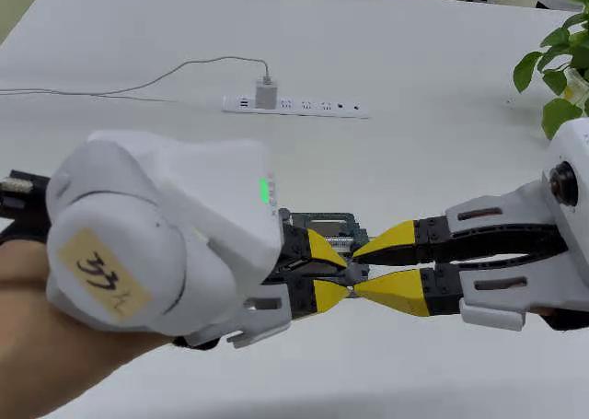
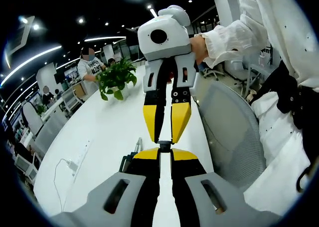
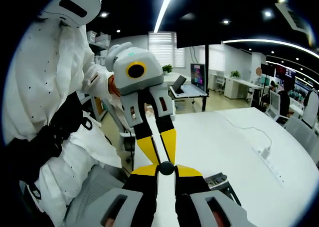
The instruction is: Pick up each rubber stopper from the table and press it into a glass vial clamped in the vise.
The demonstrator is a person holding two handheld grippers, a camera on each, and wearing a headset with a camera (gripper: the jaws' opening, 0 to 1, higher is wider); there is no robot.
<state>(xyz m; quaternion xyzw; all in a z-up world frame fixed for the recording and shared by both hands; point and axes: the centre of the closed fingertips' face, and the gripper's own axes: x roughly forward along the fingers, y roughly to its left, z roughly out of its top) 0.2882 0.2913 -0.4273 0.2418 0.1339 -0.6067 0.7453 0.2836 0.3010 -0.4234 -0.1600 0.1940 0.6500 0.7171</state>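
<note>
A small dark rubber stopper [image 1: 352,273] is pinched where the two grippers' yellow tips meet nose to nose above the table. My left gripper [image 1: 346,276] comes in from the left and my right gripper [image 1: 357,273] from the right, both shut on the stopper. The right gripper view shows the stopper [image 3: 166,168] as a dark ball between my own tips, with the left gripper's fingers [image 3: 169,144] touching it from above. In the left gripper view the stopper [image 2: 163,146] is a small dark speck at the tips. The dark vise [image 1: 322,226] sits on the table just behind the tips. I cannot make out a vial in it.
A white power strip [image 1: 294,104] with a plugged charger and cable lies farther back on the white table [image 1: 414,60]. A potted plant [image 1: 561,69] stands at the right edge. A grey mesh chair [image 2: 234,132] is beside the table.
</note>
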